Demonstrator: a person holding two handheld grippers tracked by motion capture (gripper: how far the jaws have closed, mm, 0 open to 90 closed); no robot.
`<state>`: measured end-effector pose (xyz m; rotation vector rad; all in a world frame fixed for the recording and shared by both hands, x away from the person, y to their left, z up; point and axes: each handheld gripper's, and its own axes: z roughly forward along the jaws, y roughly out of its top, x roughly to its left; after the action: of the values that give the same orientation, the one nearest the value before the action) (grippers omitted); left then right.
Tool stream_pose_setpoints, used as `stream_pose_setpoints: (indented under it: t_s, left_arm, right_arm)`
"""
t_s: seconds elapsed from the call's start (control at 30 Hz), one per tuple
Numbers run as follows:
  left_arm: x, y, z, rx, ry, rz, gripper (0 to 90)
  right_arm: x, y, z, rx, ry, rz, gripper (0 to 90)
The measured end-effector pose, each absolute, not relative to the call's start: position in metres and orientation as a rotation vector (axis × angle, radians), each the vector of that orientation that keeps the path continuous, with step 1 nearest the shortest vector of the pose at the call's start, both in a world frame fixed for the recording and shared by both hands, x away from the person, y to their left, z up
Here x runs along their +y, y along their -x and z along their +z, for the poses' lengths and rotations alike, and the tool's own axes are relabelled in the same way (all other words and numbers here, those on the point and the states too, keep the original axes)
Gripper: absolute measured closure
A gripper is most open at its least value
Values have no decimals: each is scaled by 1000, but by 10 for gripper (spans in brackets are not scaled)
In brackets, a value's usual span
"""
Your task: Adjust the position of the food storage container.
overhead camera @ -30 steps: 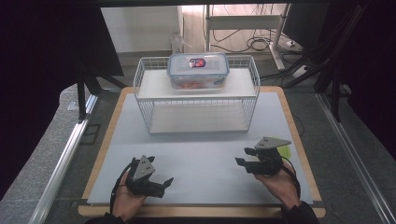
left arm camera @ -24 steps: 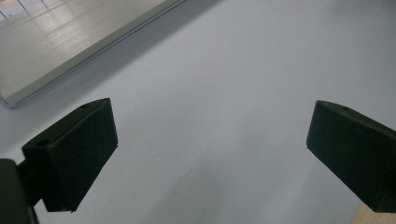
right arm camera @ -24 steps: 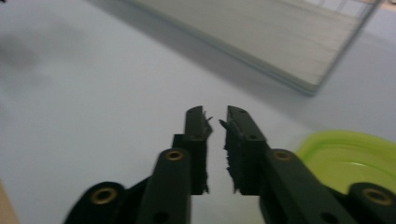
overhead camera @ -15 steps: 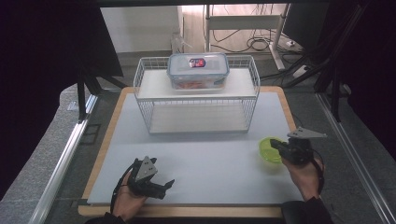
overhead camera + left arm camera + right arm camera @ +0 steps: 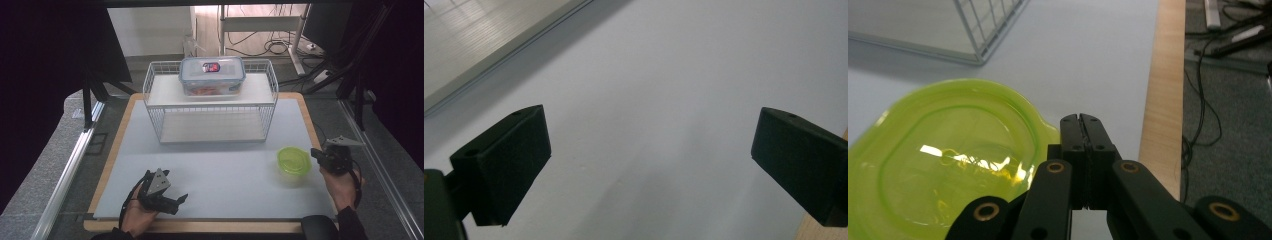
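High view: the left claw (image 5: 172, 200) lies spread wide on the worktop (image 5: 225, 165); the right claw (image 5: 317, 154), clenched empty, seems just beside the green bowl (image 5: 294, 161).

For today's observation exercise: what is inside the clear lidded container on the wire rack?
Through the clear container wall, something orange shows; a dark label on its lid hides the rest.
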<state>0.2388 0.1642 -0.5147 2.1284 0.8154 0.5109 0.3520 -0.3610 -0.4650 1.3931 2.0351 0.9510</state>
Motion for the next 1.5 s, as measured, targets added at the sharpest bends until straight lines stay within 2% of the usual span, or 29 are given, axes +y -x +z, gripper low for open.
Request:
stream_pose_setpoints:
  t_s: [0.8, 1.5]
  left_arm:
    - [163, -239, -516, 813, -2151, 509, 32]
    - [161, -239, -517, 808, -2164, 503, 34]
  right_arm:
    - [-369, -357, -481, 2094, -1520, 891, 899]
    - [-344, -361, -495, 2250, -1496, 913, 899]
